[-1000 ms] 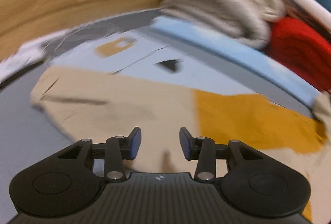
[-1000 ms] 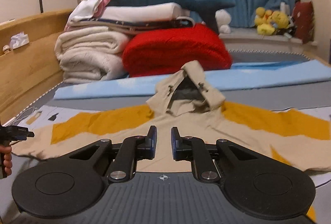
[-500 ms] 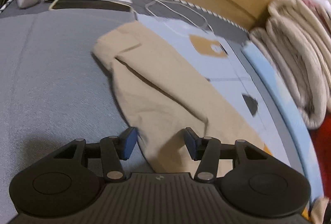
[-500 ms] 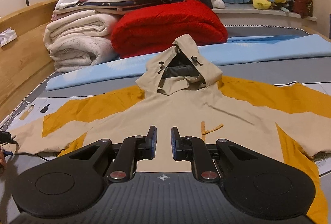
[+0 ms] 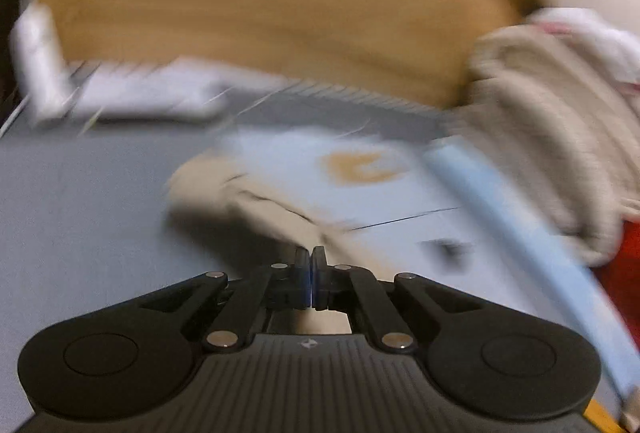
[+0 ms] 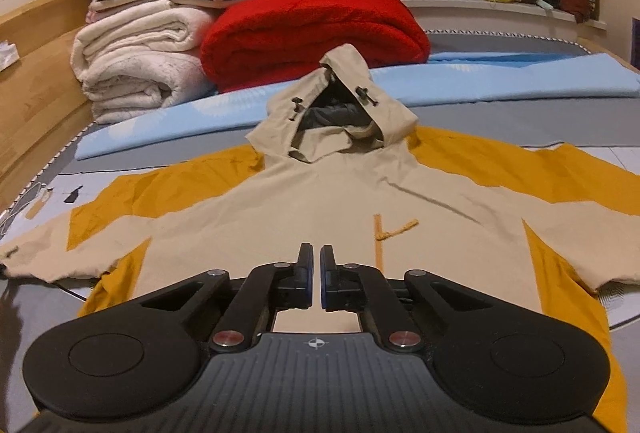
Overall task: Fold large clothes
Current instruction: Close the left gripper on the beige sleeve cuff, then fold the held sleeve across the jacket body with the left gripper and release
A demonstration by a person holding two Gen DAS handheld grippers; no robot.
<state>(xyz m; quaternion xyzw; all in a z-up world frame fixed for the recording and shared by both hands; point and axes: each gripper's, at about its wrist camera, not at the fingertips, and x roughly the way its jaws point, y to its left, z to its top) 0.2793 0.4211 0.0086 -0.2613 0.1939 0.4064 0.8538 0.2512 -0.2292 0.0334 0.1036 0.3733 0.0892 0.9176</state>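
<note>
Since a moment ago the left gripper (image 5: pixel 311 265) has snapped closed on the jacket's (image 6: pixel 320 201) one beige sleeve (image 5: pixel 256 209); right gripper (image 6: pixel 316 269) closed, empty.

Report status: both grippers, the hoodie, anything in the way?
Left gripper shut at the sleeve edge, grip unclear through blur. Right gripper shut, empty, above the hoodie, which lies spread flat. Nothing on it.

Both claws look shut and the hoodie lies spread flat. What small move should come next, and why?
Probably carry the left claw inward, folding the sleeve over the hoodie. It is shut at that sleeve, apparently pinching fabric, though blur hides the contact. The right claw sits shut over the hem, so it could steady the body.
</note>
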